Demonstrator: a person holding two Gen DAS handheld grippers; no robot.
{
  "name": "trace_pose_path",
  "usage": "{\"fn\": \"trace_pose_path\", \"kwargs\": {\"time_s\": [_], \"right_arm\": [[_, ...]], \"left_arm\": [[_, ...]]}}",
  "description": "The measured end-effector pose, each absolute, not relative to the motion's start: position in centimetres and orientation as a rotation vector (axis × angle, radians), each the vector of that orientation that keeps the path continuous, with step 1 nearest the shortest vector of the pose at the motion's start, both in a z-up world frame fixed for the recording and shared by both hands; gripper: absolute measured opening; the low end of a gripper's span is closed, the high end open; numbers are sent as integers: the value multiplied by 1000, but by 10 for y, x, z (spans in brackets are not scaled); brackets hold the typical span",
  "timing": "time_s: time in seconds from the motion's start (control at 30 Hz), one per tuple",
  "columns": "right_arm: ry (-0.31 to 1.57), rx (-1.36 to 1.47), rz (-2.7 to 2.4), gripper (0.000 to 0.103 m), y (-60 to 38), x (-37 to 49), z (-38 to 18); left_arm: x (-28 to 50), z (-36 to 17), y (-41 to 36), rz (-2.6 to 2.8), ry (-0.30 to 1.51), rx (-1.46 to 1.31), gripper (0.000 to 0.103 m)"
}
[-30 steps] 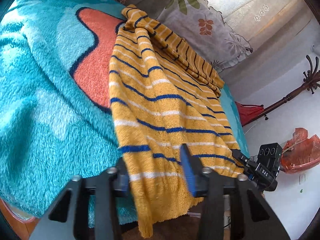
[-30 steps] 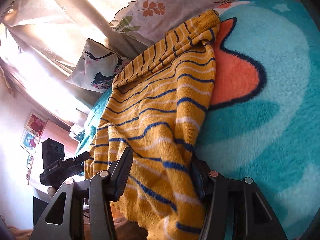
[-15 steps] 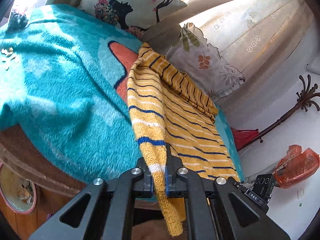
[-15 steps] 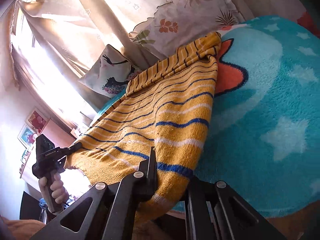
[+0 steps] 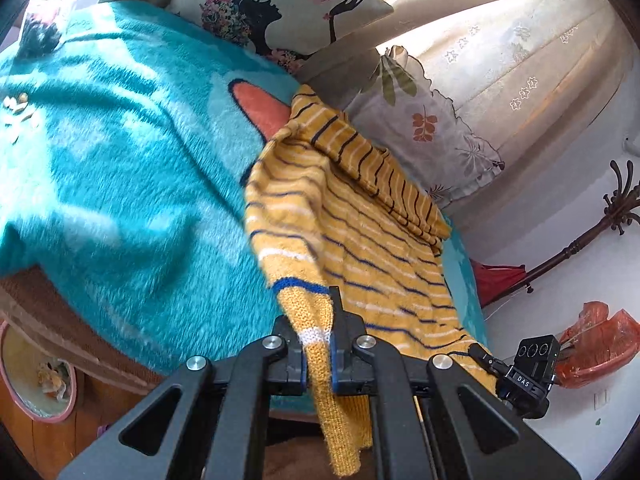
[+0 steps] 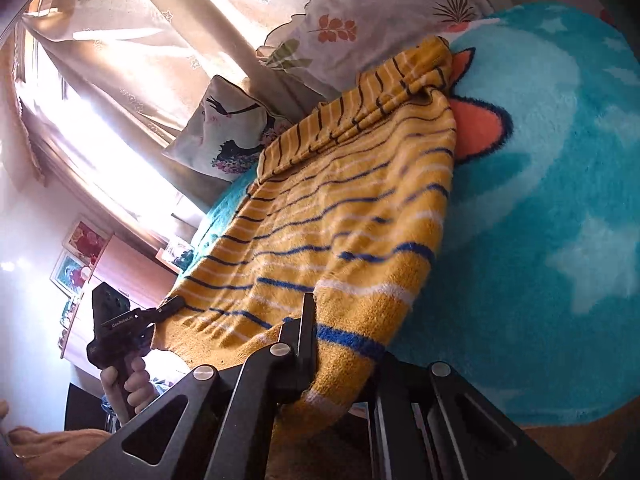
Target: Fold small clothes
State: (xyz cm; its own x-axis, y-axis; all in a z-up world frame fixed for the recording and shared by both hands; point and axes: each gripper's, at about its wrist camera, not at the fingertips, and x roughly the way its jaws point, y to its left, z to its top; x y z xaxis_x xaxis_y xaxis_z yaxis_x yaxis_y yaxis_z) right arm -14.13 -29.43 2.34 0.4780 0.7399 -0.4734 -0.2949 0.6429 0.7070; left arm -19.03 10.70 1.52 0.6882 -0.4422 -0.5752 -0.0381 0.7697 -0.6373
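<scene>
A mustard-yellow knit sweater [image 5: 360,240] with blue and white stripes lies on a fluffy turquoise blanket [image 5: 120,184], its far end folded over by the pillows. My left gripper [image 5: 318,344] is shut on one near corner of its hem. My right gripper [image 6: 344,344] is shut on the other near corner of the sweater [image 6: 340,208], lifted off the blanket [image 6: 560,208]. Each gripper shows in the other's view: the right one [image 5: 486,360] and the left one [image 6: 170,306], both at the hem.
Patterned pillows [image 5: 432,120] and a curtain [image 6: 140,52] stand behind the sweater. A wooden bed edge [image 5: 60,328] runs below the blanket. A coat stand [image 5: 580,244] and an orange bag [image 5: 592,340] are by the right wall.
Both grippers closed on the sweater's hem corners and pulled back and up, lifting and stretching the near edge off the blanket.
</scene>
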Motion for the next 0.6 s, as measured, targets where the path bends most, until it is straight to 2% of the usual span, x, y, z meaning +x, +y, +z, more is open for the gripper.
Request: {"fn": "trace_pose_path", "kwargs": {"time_s": [0.13, 0.3, 0.47, 0.6], "right_arm": [[835, 578, 707, 5, -288, -85, 48], [794, 541, 651, 5, -277, 13, 68], [837, 680, 540, 8, -287, 134, 40], [935, 876, 478, 12, -302, 201, -12]], "left_arm": [[-127, 47, 104, -259, 782, -639, 7], [-5, 67, 90, -231, 809, -587, 7], [138, 28, 93, -173, 959, -697, 8], [185, -13, 113, -238, 1031, -935, 8]]}}
